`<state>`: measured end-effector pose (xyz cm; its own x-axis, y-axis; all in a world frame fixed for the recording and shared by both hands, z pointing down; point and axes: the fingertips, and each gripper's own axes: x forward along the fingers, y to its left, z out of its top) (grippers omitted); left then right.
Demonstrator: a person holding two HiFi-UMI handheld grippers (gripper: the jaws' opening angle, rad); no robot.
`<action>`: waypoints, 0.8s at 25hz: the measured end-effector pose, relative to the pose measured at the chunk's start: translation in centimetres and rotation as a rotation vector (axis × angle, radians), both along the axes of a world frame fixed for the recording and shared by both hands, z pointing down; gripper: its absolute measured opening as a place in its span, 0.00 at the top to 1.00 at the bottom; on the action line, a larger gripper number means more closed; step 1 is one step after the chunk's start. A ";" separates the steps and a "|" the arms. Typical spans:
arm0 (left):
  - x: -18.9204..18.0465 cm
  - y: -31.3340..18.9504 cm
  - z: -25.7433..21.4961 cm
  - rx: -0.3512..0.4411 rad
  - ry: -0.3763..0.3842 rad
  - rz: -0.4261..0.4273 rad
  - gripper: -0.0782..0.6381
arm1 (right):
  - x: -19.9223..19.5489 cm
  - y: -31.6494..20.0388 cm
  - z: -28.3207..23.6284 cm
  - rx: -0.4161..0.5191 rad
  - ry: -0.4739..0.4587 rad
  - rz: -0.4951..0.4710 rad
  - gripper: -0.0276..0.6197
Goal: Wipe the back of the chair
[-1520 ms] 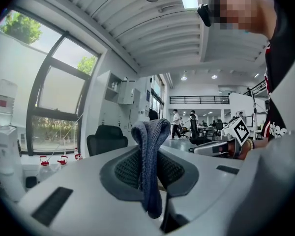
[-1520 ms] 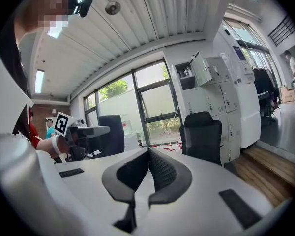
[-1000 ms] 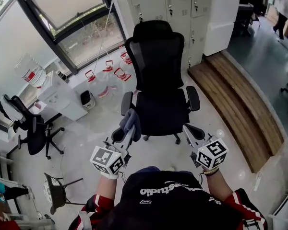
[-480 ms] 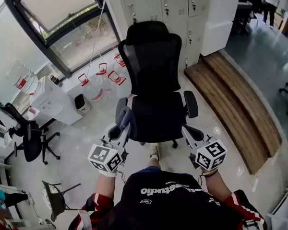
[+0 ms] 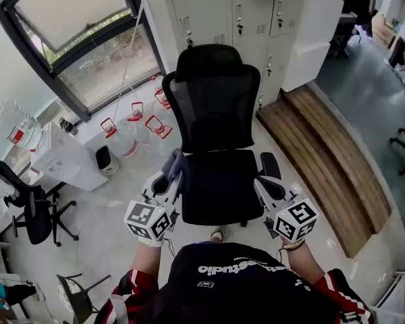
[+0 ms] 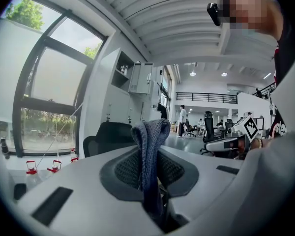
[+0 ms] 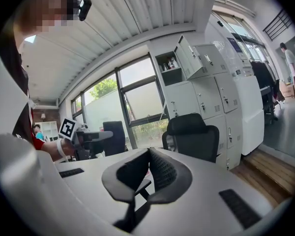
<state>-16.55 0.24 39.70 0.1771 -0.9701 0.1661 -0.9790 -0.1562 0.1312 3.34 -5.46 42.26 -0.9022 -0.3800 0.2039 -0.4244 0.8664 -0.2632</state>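
The left claw (image 6: 150, 175) pinches a folded grey-blue cloth (image 6: 150, 139), a soft, ribbed textile that stands up between the jaws. The right claw (image 7: 146, 167) is pressed together and carries nothing.

The black office chair (image 5: 216, 147) stands directly ahead of both claws, with its seat (image 5: 219, 189) toward the person. Its mesh backrest (image 5: 212, 106) rises beyond the seat, long axis vertical, and carries a padded headrest (image 5: 208, 58).

The cloth-bearing left claw is near the seat's left front corner. The backrest's rear face appears to point toward the metal lockers (image 5: 233, 9), so wiping it probably requires a reach around the chair.
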 end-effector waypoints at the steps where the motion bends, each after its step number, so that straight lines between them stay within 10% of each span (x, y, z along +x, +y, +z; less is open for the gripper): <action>1: -0.9 -1.2 -0.1 0.002 0.004 0.005 0.80 | -1.0 -1.1 -0.2 0.002 0.002 0.002 0.94; 20: -19.2 -19.6 5.3 -0.051 0.057 -0.064 0.80 | -12.8 -12.5 -0.9 0.009 0.057 0.071 0.94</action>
<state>-35.73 -19.33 44.96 0.1260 -0.9701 0.2073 -0.9774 -0.0856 0.1934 -9.48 -17.94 41.40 -0.8599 -0.4448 0.2504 -0.4990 0.8358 -0.2289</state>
